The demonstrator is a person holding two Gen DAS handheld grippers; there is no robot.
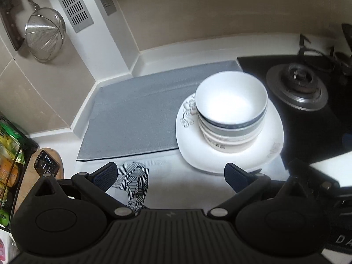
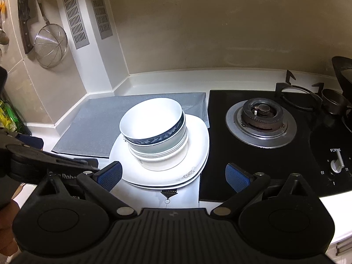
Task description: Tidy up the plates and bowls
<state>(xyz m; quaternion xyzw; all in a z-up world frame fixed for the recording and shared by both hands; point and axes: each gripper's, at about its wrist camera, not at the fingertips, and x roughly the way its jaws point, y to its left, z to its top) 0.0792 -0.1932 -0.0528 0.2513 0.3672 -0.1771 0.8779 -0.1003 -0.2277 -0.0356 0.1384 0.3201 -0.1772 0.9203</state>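
A stack of bowls (image 1: 231, 114) with a blue-rimmed white bowl (image 2: 151, 121) on top sits on stacked white plates (image 1: 270, 136) with a floral print. The plates (image 2: 198, 151) rest on the counter, partly over a grey mat (image 1: 136, 114). My left gripper (image 1: 170, 175) is open and empty, just in front of and left of the plates. My right gripper (image 2: 173, 175) is open and empty, close before the plates' front edge. The left gripper's body shows at the left of the right wrist view (image 2: 44, 162).
A black gas hob (image 2: 259, 118) with a burner lies right of the plates. A wire strainer (image 2: 51, 46) and a knife (image 2: 25, 22) hang on the left wall. A patterned cloth (image 1: 134, 180) lies under the left gripper. Packets (image 1: 8, 154) stand at far left.
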